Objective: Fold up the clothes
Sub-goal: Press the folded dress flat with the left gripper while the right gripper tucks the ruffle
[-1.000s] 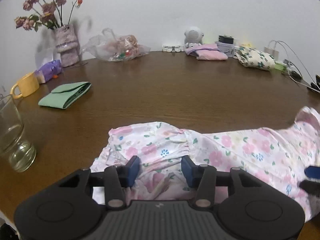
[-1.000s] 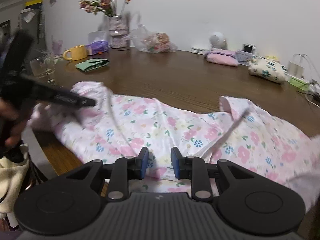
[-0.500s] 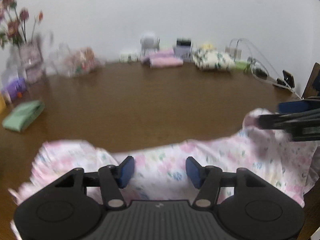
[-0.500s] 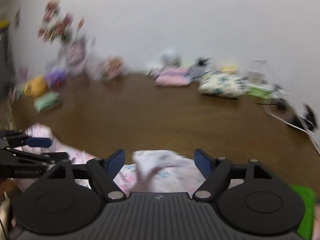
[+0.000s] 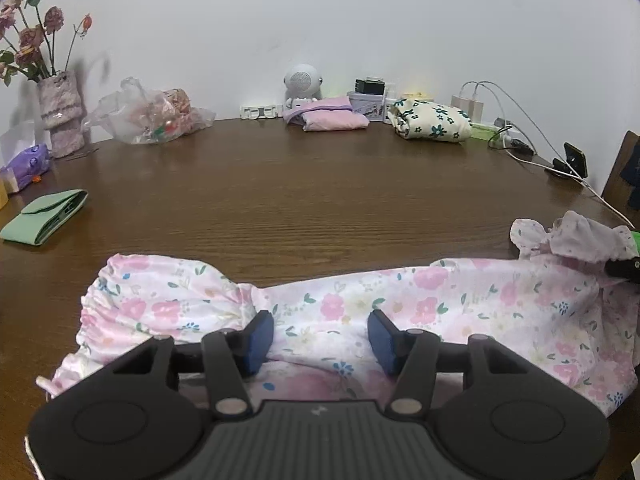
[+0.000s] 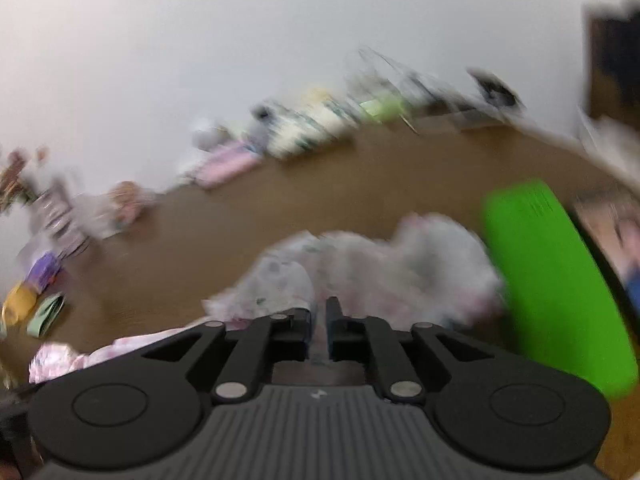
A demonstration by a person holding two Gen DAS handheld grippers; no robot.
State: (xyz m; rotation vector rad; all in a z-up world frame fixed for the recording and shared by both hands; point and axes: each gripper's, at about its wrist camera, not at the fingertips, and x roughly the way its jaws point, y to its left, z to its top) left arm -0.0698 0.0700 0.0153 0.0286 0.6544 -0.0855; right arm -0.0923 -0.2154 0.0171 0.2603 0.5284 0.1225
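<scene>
On the near edge of the brown wooden table lies a pink floral garment, spread sideways across the left wrist view, one gathered cuff bunched at its left end and a ruffled edge lifted at the far right. The left gripper hangs low over the middle of the cloth with its blue-padded fingers spread wide apart; nothing sits between them, and whether the pads touch the fabric cannot be told. The right gripper appears in its own heavily blurred view with its fingers drawn close together, a narrow gap showing, and pale floral fabric bunched directly ahead of the tips; it appears to be pinching a fold of the garment, though the blur prevents a firm reading. A dark part at the far right of the left wrist view sits against the raised ruffle. Just right of the cloth in the right wrist view lies a bright green flat object, not identifiable. Along the far wall stand a vase of dried roses, a clear plastic bag, a small white round speaker, a folded pink cloth and a folded cream flowered cloth, with chargers and cables to the right. A folded green pouch rests at the left, well apart from the garment.
</scene>
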